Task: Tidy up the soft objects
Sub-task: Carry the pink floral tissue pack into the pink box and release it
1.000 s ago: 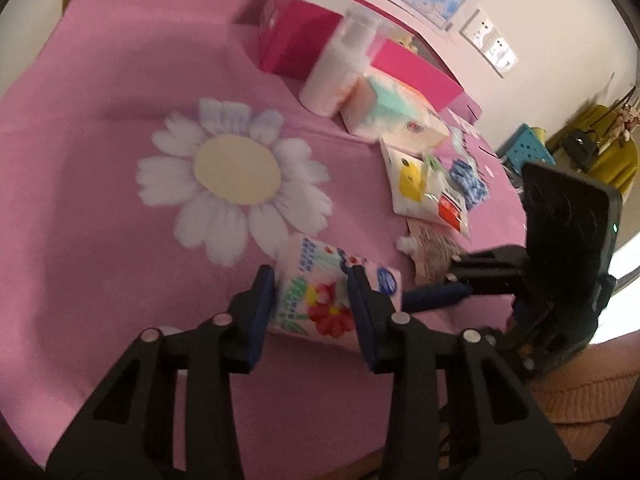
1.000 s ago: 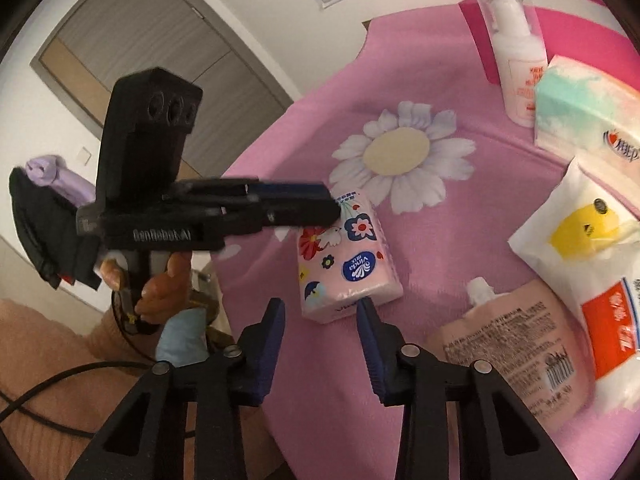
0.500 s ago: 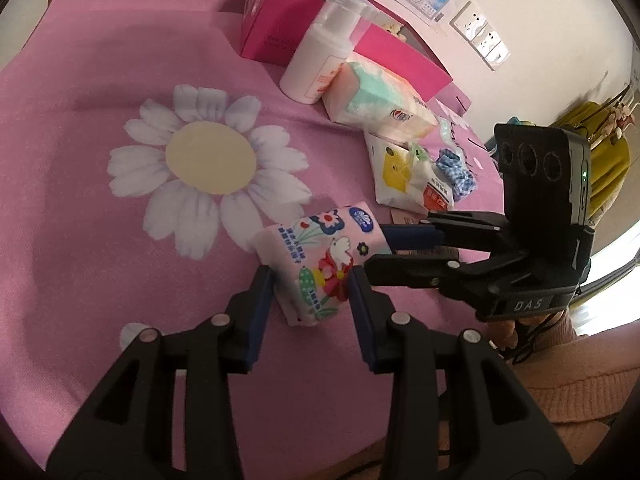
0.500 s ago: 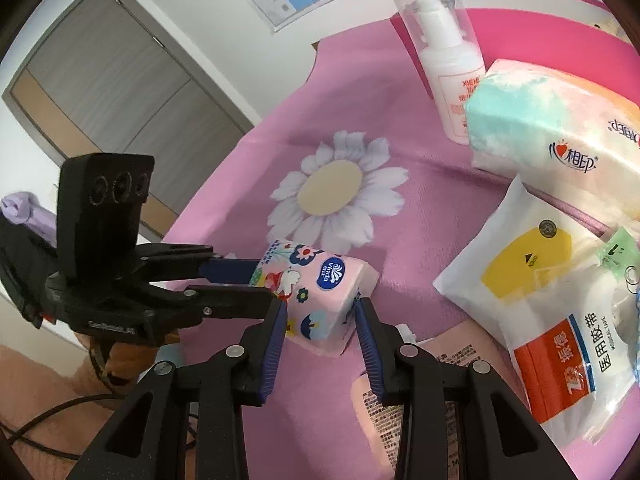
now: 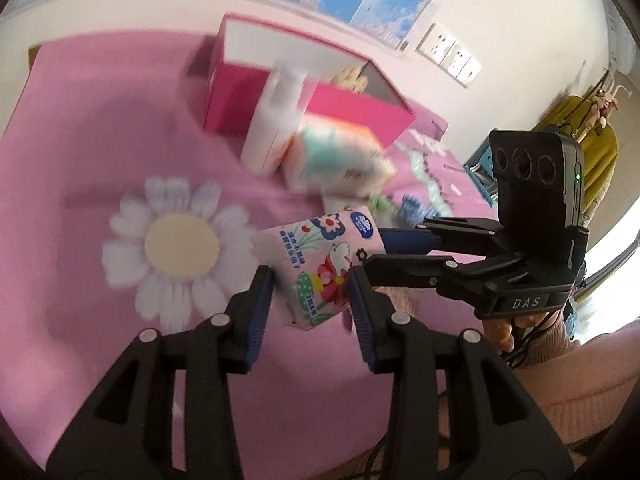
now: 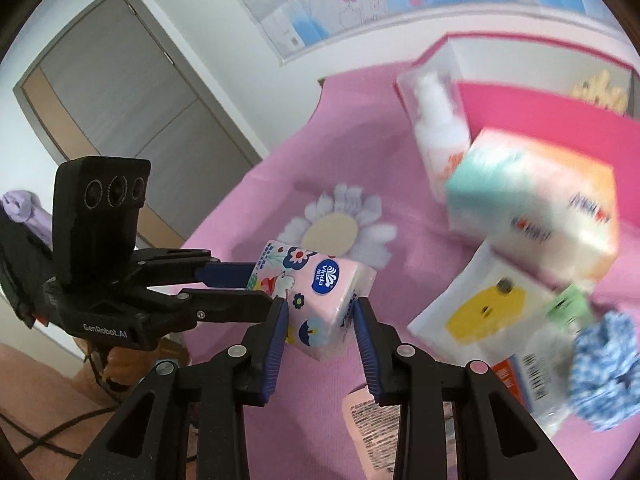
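- Left wrist view: I see my left gripper [image 5: 310, 300] pinching the near end of the flowered tissue pack [image 5: 320, 264], a blue pad pressed to each side, the pack lifted clear of the pink cloth [image 5: 80, 240].
- On the cloth to the left lies a printed daisy [image 5: 176, 244]; far behind the pack stand a white pump bottle [image 5: 272, 128], a blurred pastel tissue brick [image 5: 336, 156] and an open pink box [image 5: 304, 92].
- My right gripper [image 5: 372, 246] comes in from the right and grips the pack's far end.
- Right wrist view: the left gripper [image 6: 256, 284] reaches in from the left, holding the pack [image 6: 316, 292] on that side.
- My right gripper [image 6: 320, 312] has the pack between its pads, both touching it, the jaws closing further.
- To the right lie a white packet with a yellow patch [image 6: 480, 312] and a blue-and-white scrunchie [image 6: 604, 372].
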Action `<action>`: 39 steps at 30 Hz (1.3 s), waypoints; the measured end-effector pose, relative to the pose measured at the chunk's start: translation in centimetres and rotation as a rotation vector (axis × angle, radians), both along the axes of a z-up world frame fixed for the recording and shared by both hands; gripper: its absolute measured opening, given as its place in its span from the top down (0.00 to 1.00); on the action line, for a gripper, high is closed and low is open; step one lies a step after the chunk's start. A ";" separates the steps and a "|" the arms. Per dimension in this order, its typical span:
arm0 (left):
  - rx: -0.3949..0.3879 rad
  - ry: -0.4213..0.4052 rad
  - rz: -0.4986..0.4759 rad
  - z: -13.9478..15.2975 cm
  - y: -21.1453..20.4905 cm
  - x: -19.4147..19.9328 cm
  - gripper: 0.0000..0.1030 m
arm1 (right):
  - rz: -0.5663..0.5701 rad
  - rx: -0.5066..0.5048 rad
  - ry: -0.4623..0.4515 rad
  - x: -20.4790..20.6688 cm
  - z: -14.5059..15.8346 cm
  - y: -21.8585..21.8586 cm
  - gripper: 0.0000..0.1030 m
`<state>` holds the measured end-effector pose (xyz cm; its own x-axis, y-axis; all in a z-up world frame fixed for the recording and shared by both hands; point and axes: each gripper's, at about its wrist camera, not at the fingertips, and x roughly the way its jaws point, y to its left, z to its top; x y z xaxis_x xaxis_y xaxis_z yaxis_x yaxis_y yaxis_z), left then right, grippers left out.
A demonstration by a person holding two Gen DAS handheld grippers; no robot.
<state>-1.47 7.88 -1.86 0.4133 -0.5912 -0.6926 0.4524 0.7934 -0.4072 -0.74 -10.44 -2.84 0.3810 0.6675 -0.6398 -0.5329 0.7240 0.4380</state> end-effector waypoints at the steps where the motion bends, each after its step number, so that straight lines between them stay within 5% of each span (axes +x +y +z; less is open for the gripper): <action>1: -0.005 -0.014 -0.004 0.6 -0.1 0.3 0.61 | -0.004 0.007 -0.008 0.1 0.5 -0.3 0.67; 11: 0.008 -0.155 -0.025 6.4 -2.6 5.6 0.61 | -0.072 0.017 -0.167 2.2 6.3 -2.9 0.67; 20: 0.069 -0.181 -0.027 9.1 -5.3 12.0 0.61 | -0.159 0.046 -0.224 8.0 9.2 -4.7 0.67; 39: 0.152 -0.011 0.067 4.8 -6.8 23.5 0.61 | -0.256 0.029 -0.062 19.9 5.8 -5.7 0.67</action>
<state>22.04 1.03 2.89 0.4562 -0.4508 -0.7672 0.4006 0.8739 -0.2753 19.13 -16.10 2.97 0.5772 0.5621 -0.5923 -0.3605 0.8263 0.4328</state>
